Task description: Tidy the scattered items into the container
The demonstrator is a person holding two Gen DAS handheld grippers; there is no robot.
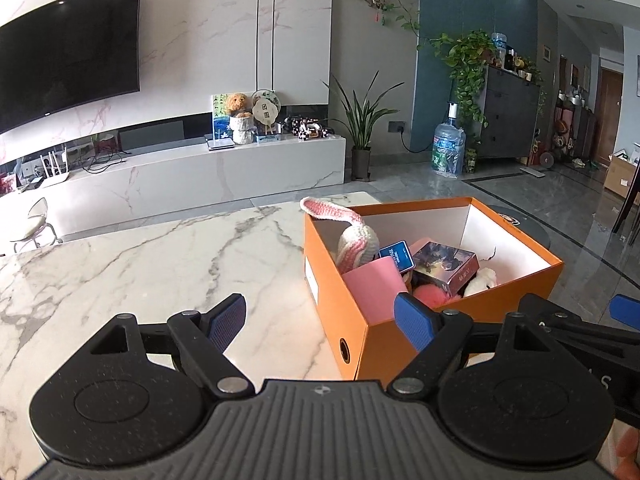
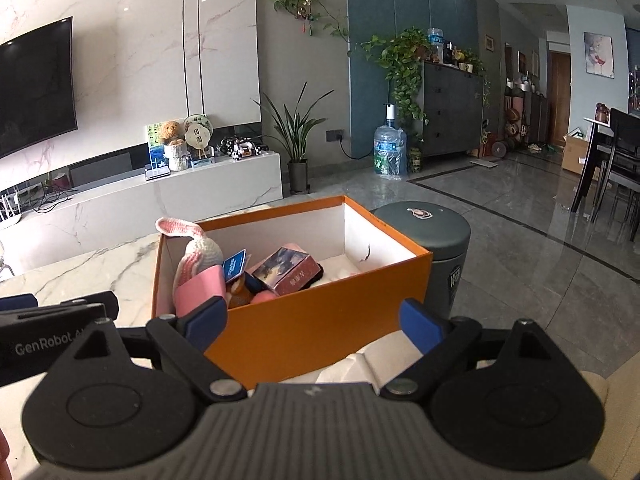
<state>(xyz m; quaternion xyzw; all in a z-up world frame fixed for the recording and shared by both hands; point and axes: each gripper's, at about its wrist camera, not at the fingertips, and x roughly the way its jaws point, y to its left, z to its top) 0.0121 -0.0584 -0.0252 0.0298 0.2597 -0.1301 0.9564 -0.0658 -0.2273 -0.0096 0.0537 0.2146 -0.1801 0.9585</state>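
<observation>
1. Orange cardboard shoebox: we find it on the marble worktop near its right edge, long axis running away from us and to the right, open top up, one end wall toward us.
2. Contents: crocheted pink-and-white toy with one ear draped over the far-left rim; pink card; blue card; printed small box; white plush.
3. Left claw: released, nothing between its pads, beside the shoebox's near corner.
4. Right claw: spread wide, empty, facing the shoebox's long side.
5. Step, as we judge it: gathering looks finished; no stray items visible on the worktop. Next move calls for a check of unseen areas.
</observation>
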